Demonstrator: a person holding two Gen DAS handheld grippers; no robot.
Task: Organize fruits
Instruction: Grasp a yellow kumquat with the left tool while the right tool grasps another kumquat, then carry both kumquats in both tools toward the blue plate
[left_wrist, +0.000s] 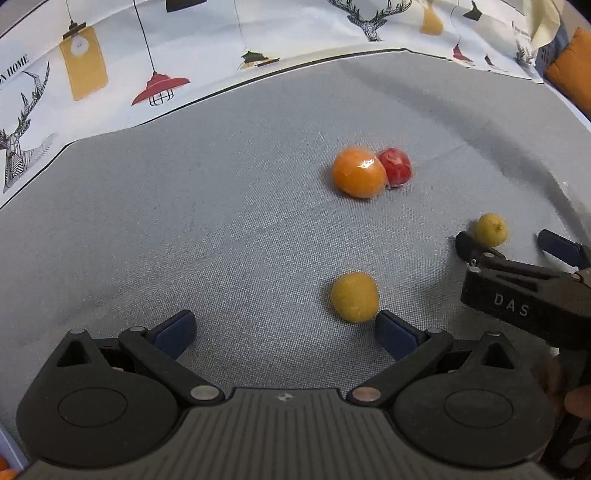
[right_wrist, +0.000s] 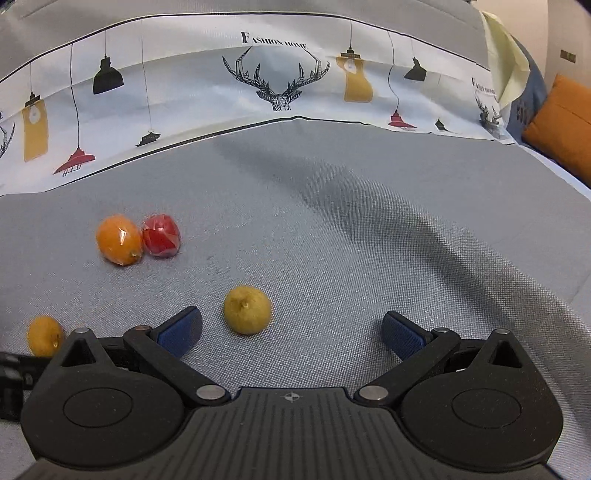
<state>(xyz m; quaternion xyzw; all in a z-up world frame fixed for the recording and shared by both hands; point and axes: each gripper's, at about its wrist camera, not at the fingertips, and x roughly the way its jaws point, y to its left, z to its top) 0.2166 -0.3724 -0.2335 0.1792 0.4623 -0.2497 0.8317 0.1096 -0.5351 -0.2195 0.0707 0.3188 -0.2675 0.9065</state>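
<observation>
Left wrist view: four loose fruits lay on grey cloth (left_wrist: 184, 221); orange (left_wrist: 357, 172) touched red fruit (left_wrist: 396, 167). Both lemons (left_wrist: 354, 297) lay near the orange, unsorted. Left gripper (left_wrist: 286, 334) and right gripper (left_wrist: 506, 240) gaped, empty.

Printed "FASHION HOME" in black capitals on the white patterned cloth (right_wrist: 207, 92), above the antlered deer drawing (right_wrist: 276, 79) in the right wrist view. Repeated at the cloth's right end, partly cut off at a fold, reading "FASHION HOM". In the left wrist view, only "N HOME" left at the frame's left edge on the same cloth (left_wrist: 207, 48). Raised letters "DAS" on the black body of the right gripper (left_wrist: 513, 240). Small print at the upper right: too blurred to read.
</observation>
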